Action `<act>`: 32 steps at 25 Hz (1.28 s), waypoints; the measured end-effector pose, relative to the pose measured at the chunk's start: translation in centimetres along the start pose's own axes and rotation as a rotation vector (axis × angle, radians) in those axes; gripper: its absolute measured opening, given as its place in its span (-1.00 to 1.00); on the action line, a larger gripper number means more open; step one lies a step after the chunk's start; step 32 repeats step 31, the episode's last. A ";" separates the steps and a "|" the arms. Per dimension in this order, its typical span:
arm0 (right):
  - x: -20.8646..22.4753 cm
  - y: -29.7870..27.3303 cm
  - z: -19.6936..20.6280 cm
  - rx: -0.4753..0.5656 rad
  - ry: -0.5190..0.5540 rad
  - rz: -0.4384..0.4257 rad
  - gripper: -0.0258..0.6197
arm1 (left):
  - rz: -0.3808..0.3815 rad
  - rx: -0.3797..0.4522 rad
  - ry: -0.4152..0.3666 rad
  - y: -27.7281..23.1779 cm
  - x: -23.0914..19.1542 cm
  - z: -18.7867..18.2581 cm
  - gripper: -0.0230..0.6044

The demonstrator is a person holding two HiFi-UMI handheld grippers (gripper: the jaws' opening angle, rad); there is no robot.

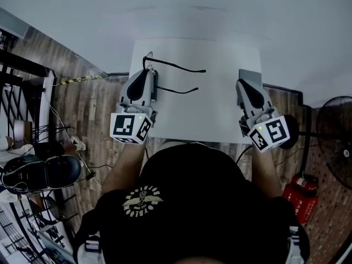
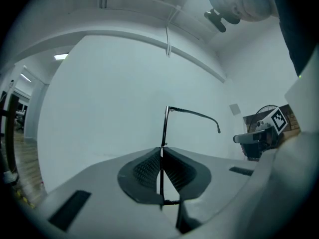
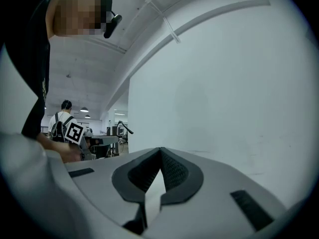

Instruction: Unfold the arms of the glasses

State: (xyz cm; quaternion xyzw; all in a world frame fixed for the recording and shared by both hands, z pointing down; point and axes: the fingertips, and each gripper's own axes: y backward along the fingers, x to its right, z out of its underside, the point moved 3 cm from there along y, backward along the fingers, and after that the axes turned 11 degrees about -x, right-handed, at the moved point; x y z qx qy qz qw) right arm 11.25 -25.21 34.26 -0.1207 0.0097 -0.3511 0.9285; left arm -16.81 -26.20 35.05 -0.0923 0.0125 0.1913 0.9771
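The thin black glasses (image 1: 176, 66) are held above the white table (image 1: 220, 109) with both arms swung out, pointing right. My left gripper (image 1: 147, 73) is shut on the front frame at the table's left side. In the left gripper view the frame (image 2: 162, 131) stands edge-on, pinched between the pads (image 2: 149, 168), and one arm (image 2: 194, 114) reaches right. My right gripper (image 1: 245, 84) hovers at the table's right edge, apart from the glasses. In the right gripper view its jaws (image 3: 160, 151) are shut with nothing between them.
A flat grey piece (image 1: 250, 75) lies on the table beyond the right gripper. A fan (image 1: 338, 142) and a red object (image 1: 300, 199) stand on the floor at right. Dark bags and cables (image 1: 41, 172) sit at left. A plain white wall faces both grippers.
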 end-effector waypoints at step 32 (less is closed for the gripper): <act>-3.9 9.2 1.2 0.010 0.019 -0.015 -0.92 | 0.004 0.042 0.007 8.0 5.8 0.5 -0.86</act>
